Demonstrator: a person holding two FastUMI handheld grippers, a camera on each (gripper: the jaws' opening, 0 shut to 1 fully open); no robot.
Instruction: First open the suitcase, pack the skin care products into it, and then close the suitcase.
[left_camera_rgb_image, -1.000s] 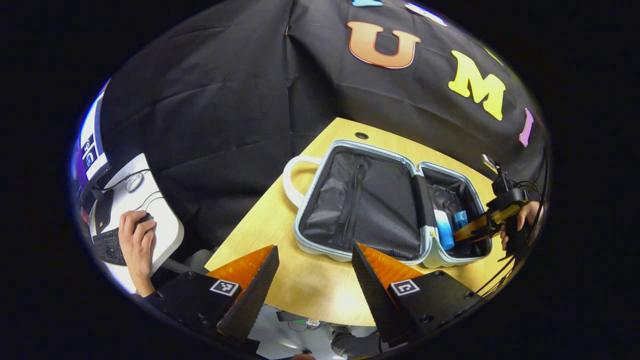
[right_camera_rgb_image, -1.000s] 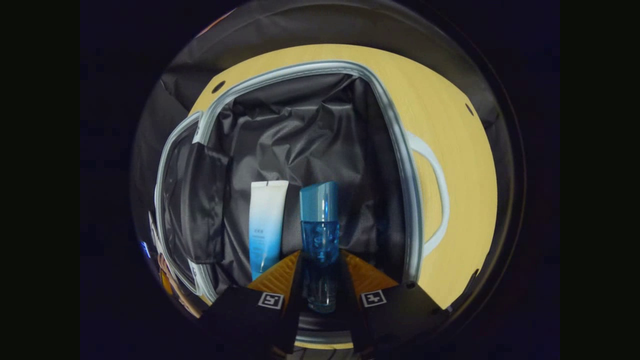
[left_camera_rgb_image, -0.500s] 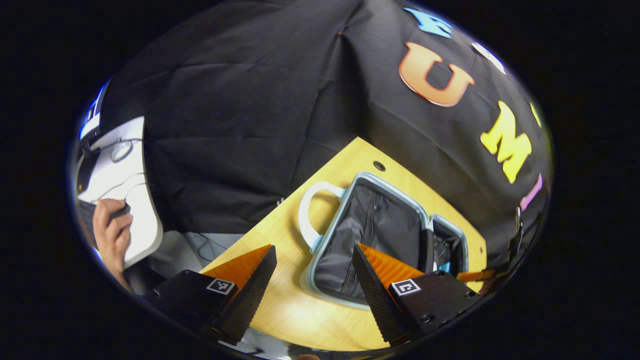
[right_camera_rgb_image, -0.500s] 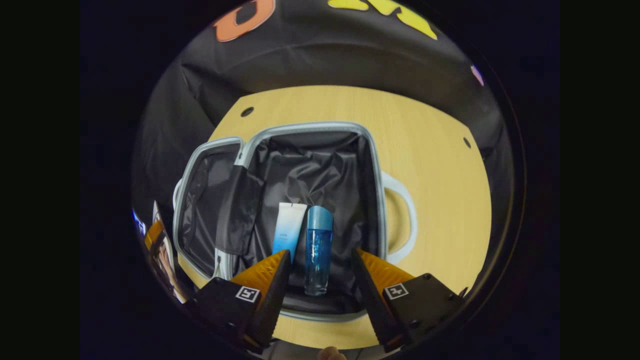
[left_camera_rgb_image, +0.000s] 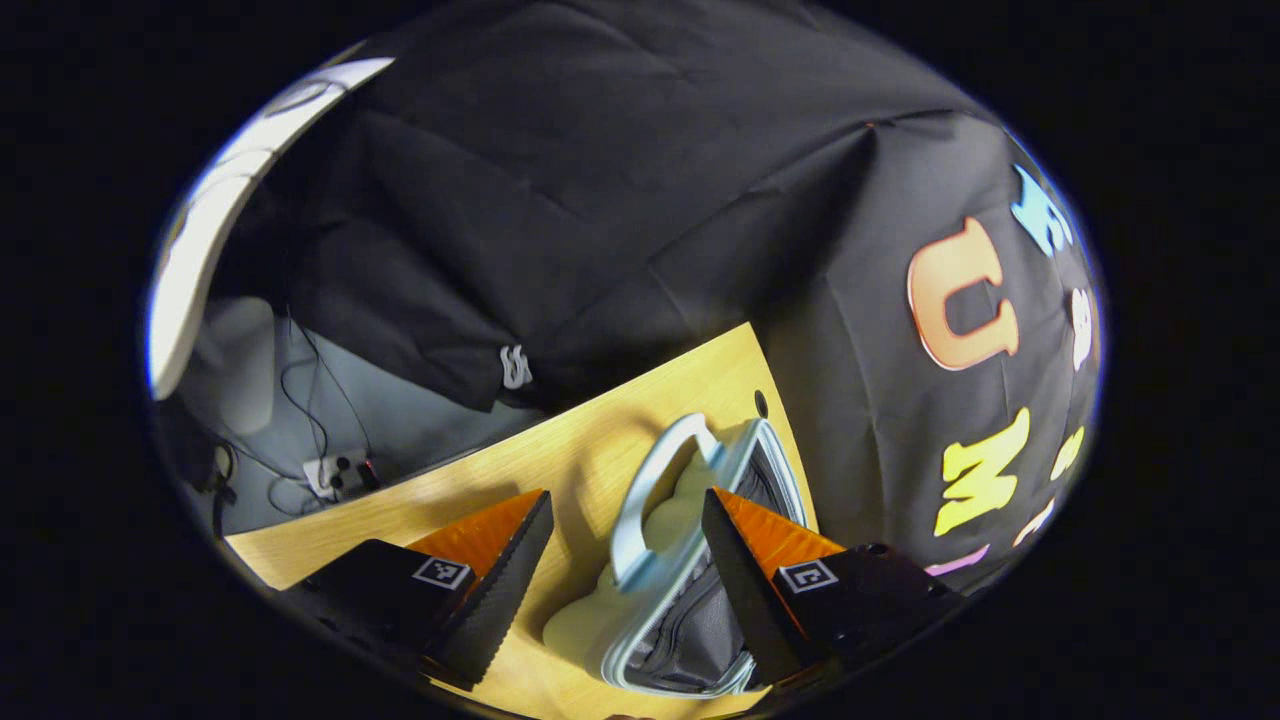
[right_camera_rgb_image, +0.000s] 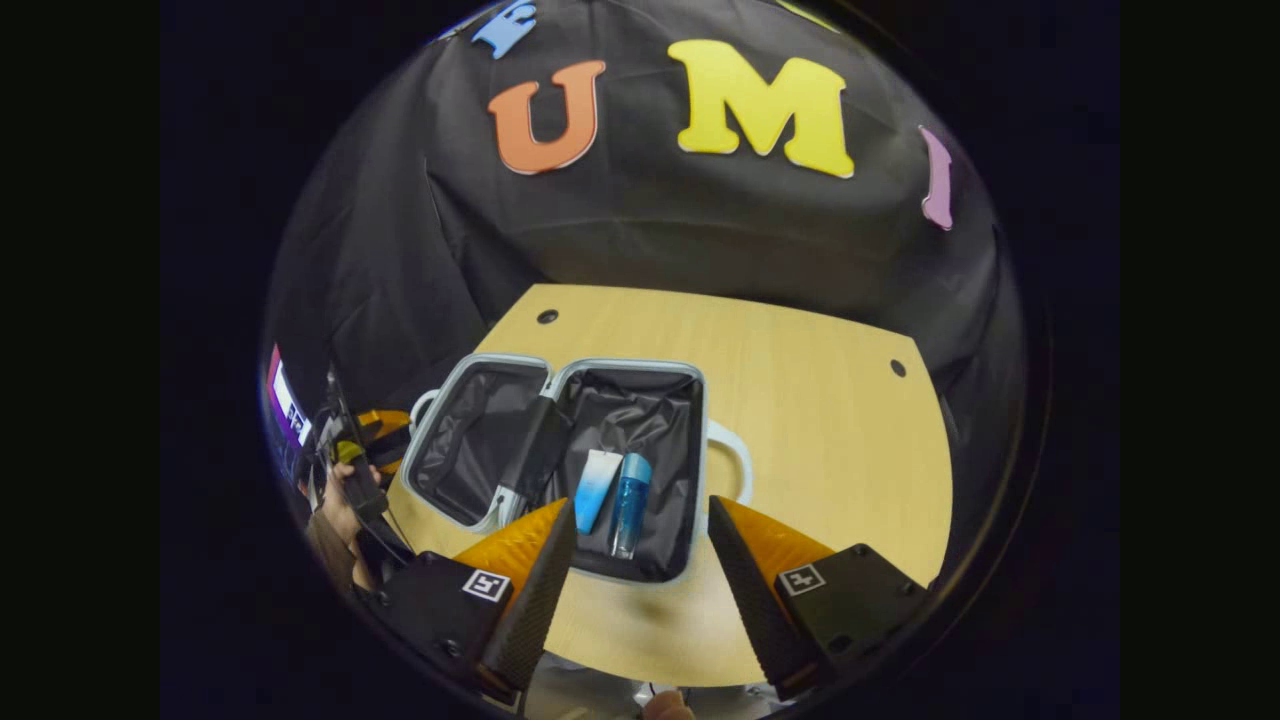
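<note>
The light blue suitcase (right_camera_rgb_image: 560, 365) lies open on the wooden table (right_camera_rgb_image: 800, 400), both black-lined halves flat. In its right half a white-and-blue tube (right_camera_rgb_image: 597, 488) and a blue bottle (right_camera_rgb_image: 630, 503) lie side by side. My right gripper (right_camera_rgb_image: 640, 503) hovers open above the near rim, holding nothing. In the right gripper view, my left gripper (right_camera_rgb_image: 375, 430) and the hand holding it are beside the suitcase's left end. In the left gripper view, my left gripper (left_camera_rgb_image: 625, 497) is open, and the pale carry handle (left_camera_rgb_image: 640, 510) and the suitcase's rim (left_camera_rgb_image: 780, 470) lie between and past its fingers.
The table has a round cable hole at the back left (right_camera_rgb_image: 547, 316) and another at the right (right_camera_rgb_image: 897, 367). Off its left edge the left gripper view shows a white desk edge (left_camera_rgb_image: 215, 200) and a power strip (left_camera_rgb_image: 335, 470) with cables on the floor.
My right gripper opened off the blue bottle, leaving it beside the tube, and pulled back and up. My left gripper swung round to the suitcase's left end, close to the handle.
</note>
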